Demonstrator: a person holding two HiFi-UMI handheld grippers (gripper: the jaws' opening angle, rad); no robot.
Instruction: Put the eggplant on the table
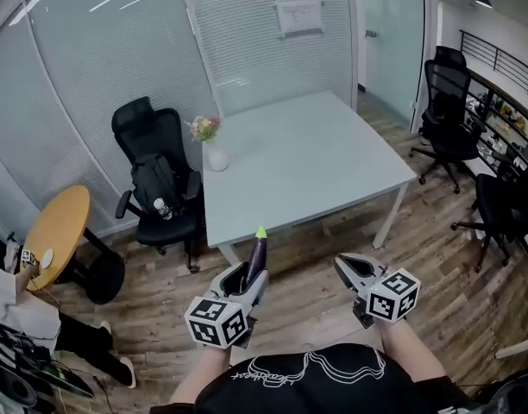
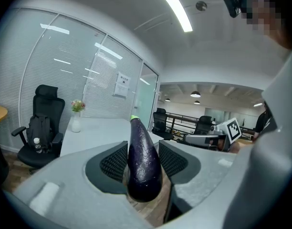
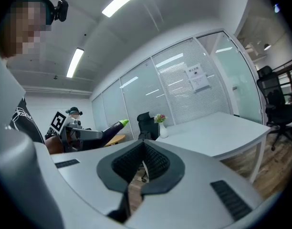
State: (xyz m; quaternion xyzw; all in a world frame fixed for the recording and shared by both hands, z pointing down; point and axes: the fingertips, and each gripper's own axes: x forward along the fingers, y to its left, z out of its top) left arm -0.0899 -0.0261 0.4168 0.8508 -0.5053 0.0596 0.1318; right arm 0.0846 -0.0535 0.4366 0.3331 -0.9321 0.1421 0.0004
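A white notice (image 1: pixel 297 5) hangs on the glass wall (image 1: pixel 247 50), its print too small to read. The white script across the person's black shirt (image 1: pixel 309 371) cannot be made out either.

worktop (image 1: pixel 307 171) ahead of both tongs. vase (image 1: pixel 216 155) on its left edge. office chair (image 1: pixel 156 175) left of worktop, round table (image 1: pixel 57 231) further left. eggplant (image 1: pixel 257 257) between jaws of left tongs (image 1: pixel 247 281), tip toward worktop. right tongs (image 1: pixel 348 270) beside them, apart. more chairs (image 1: pixel 449 102) far right.
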